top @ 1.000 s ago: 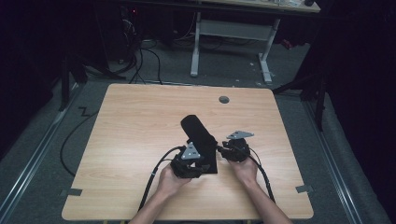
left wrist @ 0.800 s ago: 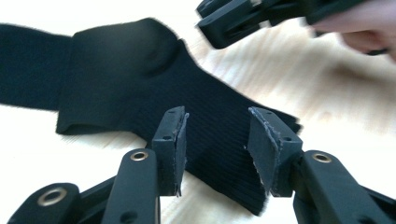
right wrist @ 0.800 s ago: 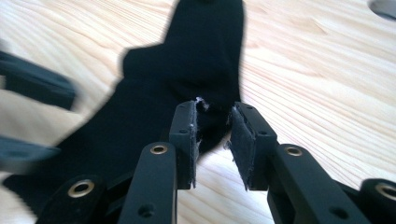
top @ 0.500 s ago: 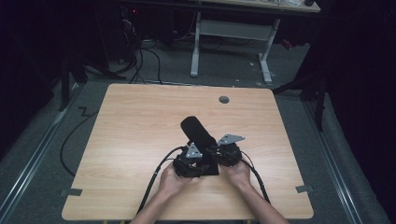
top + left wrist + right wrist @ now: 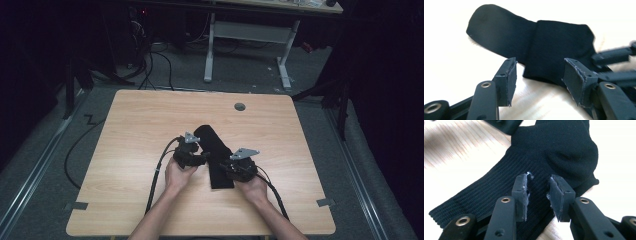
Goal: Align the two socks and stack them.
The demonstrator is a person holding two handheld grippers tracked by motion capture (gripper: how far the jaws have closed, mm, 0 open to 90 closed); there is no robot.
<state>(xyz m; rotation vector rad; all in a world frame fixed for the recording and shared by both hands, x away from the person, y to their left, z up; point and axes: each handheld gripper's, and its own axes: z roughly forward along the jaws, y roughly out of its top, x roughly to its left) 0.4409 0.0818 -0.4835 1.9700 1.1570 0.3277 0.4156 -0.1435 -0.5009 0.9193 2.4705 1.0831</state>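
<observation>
Claws (image 5: 202,159) (image 5: 227,169) flanking black sock (image 5: 212,145)

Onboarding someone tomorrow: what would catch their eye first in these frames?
The black sock, folded on itself in the middle of the pale wooden table. Next, the left gripper just beside it, fingers apart with nothing between them, and the right gripper over the ribbed leg part, fingers open.

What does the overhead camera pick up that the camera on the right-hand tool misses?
The high view alone shows the whole wooden table, both hands, the left gripper beside the sock, the grey hole cover and the white desk frame behind. The right gripper view alone shows the sock's ribbed knit and the right gripper, jaws apart over the fabric. Both show the black sock.
</observation>
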